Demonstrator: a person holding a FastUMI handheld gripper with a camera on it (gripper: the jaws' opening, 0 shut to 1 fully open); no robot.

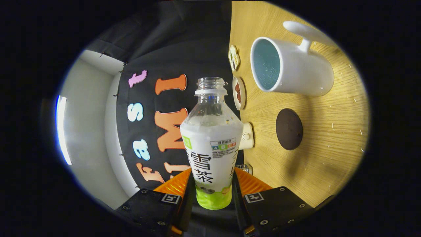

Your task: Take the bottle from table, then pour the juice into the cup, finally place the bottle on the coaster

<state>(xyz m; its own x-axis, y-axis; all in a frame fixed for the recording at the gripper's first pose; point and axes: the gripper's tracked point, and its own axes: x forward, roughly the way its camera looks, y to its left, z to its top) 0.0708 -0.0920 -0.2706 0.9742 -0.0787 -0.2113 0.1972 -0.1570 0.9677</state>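
Fingers clamp both sides of the bottle — uncapped, white-labelled, green at its base — tipped sideways, its open neck short of the white cup.

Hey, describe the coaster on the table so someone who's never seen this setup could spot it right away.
Start at the wooden table, which appears rotated in this view. Find the big white mug with the pale blue inside; the coaster lies flat on the wood beside it, apart from it. It is the only dark brown plain disc there. The claw is shut on the bottle.
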